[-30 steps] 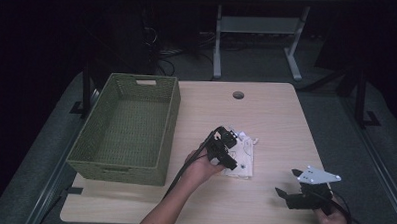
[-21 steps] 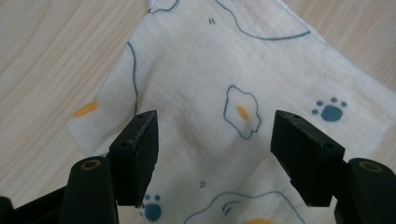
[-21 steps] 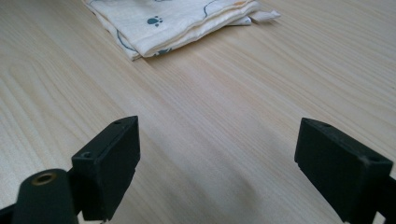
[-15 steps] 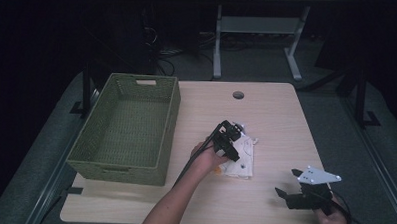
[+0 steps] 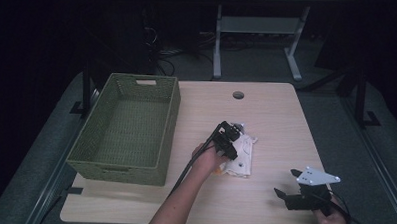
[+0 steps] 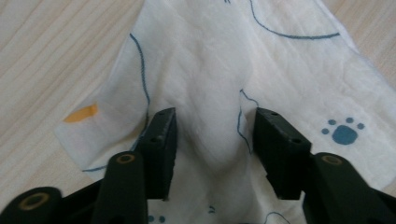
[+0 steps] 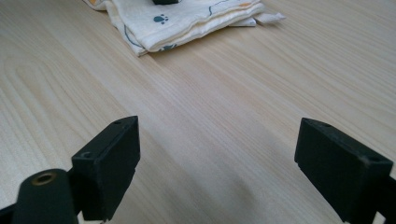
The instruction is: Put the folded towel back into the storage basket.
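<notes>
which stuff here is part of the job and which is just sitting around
In the job: white printed cloth, folded on the table; left gripper, jaws astride a ridge of it; green woven basket, probably where it goes.
Lying about: right gripper, open and idle; table.

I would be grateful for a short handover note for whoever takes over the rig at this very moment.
Left gripper: jaws open, straddling a raised ridge of the cloth, not yet closed on it.
Right gripper: open, idle near the table's front right corner, holding nothing.
Cloth: folded, mid-table, right of the green basket.
Done: left gripper placed over the cloth.
Left: probably pinch the cloth and lift it, perhaps into the basket.
</notes>
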A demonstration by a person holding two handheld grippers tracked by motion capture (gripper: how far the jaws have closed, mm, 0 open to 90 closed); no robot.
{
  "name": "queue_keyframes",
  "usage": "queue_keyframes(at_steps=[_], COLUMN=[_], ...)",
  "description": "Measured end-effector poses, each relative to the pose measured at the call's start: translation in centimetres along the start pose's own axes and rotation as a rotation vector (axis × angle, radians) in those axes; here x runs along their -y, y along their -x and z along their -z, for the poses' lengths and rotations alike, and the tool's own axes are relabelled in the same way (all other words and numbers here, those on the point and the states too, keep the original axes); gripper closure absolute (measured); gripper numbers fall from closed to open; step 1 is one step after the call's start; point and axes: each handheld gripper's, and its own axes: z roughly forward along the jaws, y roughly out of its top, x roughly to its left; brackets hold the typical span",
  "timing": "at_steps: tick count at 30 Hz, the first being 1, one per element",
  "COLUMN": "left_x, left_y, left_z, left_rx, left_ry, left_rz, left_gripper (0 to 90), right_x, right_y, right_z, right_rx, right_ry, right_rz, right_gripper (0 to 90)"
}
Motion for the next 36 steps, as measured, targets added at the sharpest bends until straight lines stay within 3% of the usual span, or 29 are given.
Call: queue_keyframes(at_steps=[8, 14, 24, 32, 36], left_x=[0.2, 0.3, 0.7, 1.3, 1.9], left_y=[-0.4, -0.2, 0.0, -1.2, -2.2], left_z=[0.1, 0.2, 0.2, 0.2, 0.4], left_rx=[-0.005, -0.019, -0.029, 0.052, 0.144], left_ry=[0.014, 0.015, 0.045, 0.091, 0.106], left_rz=[-0.007, -0.035, -0.051, 0.011, 0.070], left_gripper=[65.5, 76.9, 80.6, 81.4, 81.9], right_x=[0.1, 0.0, 0.0, 0.1, 0.1], right_y=[0.2, 0.0, -0.1, 0.0, 0.0], right_z=[0.2, 0.2, 0.2, 0.4, 0.4], right_rx=[0.006, 0.005, 0.006, 0.008, 0.007], right_ry=[0.006, 0.006, 0.008, 0.019, 0.019], right_rz=[-0.009, 0.002, 0.000, -0.024, -0.021], right_gripper=[13.7, 13.7, 13.7, 13.7, 13.7])
